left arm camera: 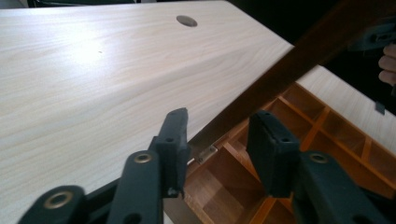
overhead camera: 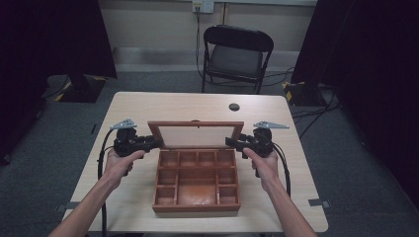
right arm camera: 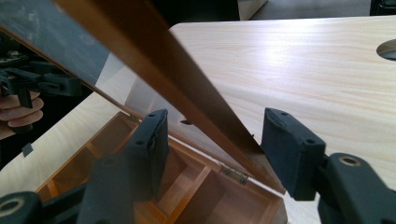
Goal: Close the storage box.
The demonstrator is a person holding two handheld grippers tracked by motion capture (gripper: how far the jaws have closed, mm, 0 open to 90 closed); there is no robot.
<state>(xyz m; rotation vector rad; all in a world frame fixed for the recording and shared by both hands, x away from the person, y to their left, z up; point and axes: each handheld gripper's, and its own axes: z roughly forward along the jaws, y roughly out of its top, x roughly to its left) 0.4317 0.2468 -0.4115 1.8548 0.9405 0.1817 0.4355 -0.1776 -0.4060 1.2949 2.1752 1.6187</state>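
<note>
From the high view, the wooden box (overhead camera: 196, 180) is seen on the table (overhead camera: 138, 106), its lid (overhead camera: 195, 135) propped between left claw (overhead camera: 154, 143) and right claw (overhead camera: 231, 142). In each gripper view, the lid edge is straddled by released jaws, apparently for steadying.

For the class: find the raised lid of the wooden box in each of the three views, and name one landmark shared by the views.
High view: lid centre, upright behind the compartments.
Left gripper view: lid's dark edge slanting from upper right.
Right gripper view: lid slanting from upper left.
Shared landmark: round table hole.
</note>
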